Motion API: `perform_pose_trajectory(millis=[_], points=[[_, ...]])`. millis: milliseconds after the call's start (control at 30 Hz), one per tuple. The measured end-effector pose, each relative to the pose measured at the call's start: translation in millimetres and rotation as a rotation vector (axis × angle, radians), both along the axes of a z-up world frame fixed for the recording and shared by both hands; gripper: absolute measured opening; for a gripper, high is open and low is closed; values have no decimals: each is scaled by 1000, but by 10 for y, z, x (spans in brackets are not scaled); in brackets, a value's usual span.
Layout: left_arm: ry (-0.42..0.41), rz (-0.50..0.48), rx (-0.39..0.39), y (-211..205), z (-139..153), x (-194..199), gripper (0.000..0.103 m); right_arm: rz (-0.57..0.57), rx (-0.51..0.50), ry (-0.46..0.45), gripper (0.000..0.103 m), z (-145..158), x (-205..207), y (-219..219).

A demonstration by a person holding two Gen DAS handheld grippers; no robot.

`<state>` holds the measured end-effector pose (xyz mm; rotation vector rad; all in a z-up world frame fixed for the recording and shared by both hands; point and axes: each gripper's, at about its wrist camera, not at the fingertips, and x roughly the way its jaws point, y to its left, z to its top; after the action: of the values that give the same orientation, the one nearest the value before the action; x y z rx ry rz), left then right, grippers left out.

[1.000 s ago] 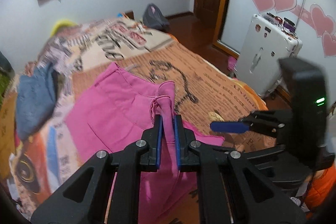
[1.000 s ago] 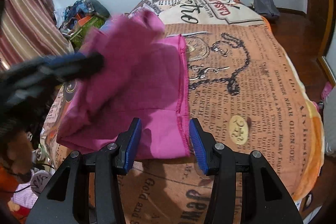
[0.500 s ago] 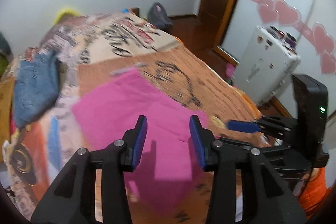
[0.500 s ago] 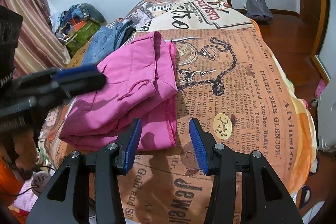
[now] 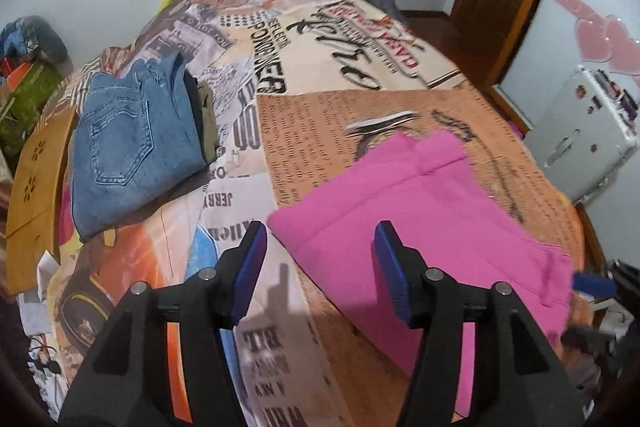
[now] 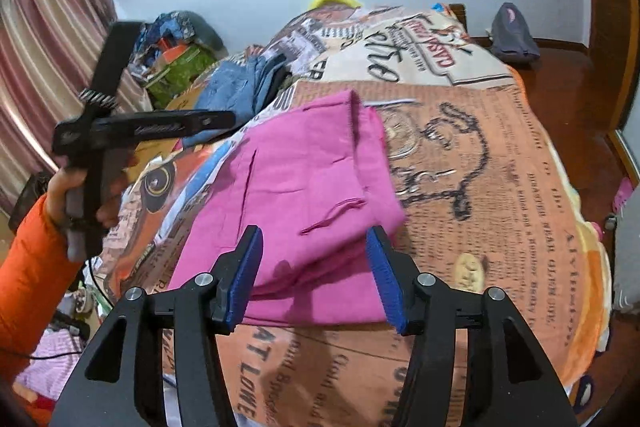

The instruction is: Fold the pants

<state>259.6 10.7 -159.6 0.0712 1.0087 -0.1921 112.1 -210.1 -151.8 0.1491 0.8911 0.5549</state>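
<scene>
The pink pants (image 5: 424, 223) lie folded on the printed bed blanket (image 5: 304, 131); they also show in the right wrist view (image 6: 304, 203). My left gripper (image 5: 320, 263) is open and empty, held above the near left edge of the pants. It appears from the side in the right wrist view (image 6: 160, 127), raised to the left of the pants. My right gripper (image 6: 314, 271) is open and empty, just above the near edge of the pants. One blue fingertip (image 5: 592, 285) of it shows at the right edge of the left wrist view.
Folded blue jeans (image 5: 132, 143) lie on the blanket to the far left, over dark and olive garments. A wooden board (image 5: 32, 187) leans at the bed's left side. A white case (image 5: 580, 143) stands on the floor at right. A clothes pile (image 6: 176, 47) sits by the curtain.
My left gripper let go of the pink cloth, opened and drew back to the left. The pants dropped flat onto the blanket. My right gripper stayed open and moved closer over the pants.
</scene>
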Motion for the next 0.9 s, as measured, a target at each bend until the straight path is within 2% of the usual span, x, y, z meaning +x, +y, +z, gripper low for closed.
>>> perform_pose_trajectory(millis=[233,300,400,700,900], points=[[69,-8,85,107,-489,321,62,29,-48,78,50,-338,165,198],[88,7,62,217,-583,354,64,38,-64,67,50,-342,187,178],[118,22,-16,391,-642,334,64,46,-107,61,53,-370,253,142],[100,0,0,524,-619,-85,64,18,-186,76,56,-499,762,-87],[107,63,-82,612,-636,-364,64,22,-235,70,55,-586,1203,-82]])
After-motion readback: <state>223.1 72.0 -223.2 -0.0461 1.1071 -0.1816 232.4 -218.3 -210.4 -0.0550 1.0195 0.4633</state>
